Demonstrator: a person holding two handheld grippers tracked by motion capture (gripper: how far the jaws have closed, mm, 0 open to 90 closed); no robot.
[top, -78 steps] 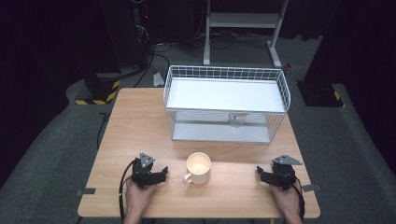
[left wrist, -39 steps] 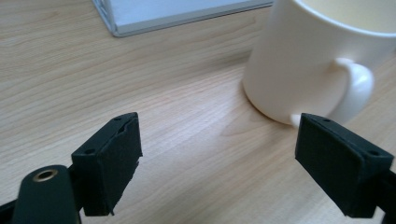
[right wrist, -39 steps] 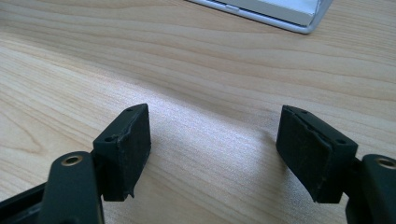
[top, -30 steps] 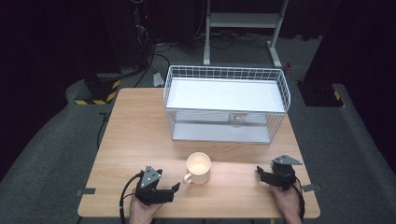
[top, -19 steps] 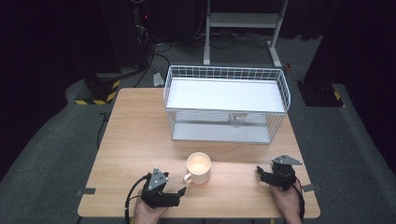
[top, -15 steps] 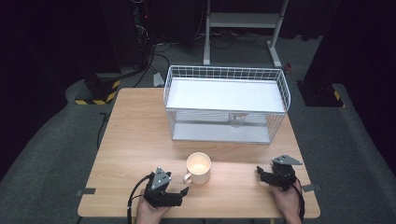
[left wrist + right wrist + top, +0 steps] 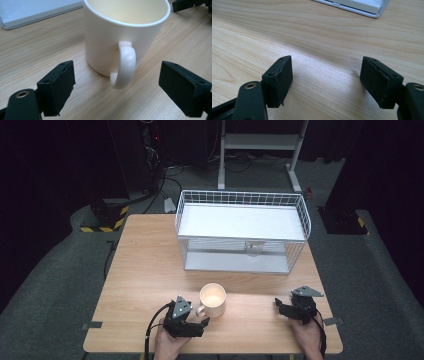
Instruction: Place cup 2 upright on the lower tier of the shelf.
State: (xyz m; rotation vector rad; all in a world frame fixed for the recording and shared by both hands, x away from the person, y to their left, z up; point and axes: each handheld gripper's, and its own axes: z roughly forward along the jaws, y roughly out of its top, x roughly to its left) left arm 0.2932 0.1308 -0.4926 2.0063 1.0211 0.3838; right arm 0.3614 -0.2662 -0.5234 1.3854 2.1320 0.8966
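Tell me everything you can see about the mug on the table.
The mug is cream-white, glossy like ceramic, with one loop handle. It stands upright and looks empty on the wooden table, in front of the wire basket. The handle faces the left gripper, whose open jaws flank it without touching.

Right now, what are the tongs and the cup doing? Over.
Left tongs open, lined up on mug handle, not touching. Right tongs open, nothing between. Mug upright on table. Nothing in the way.
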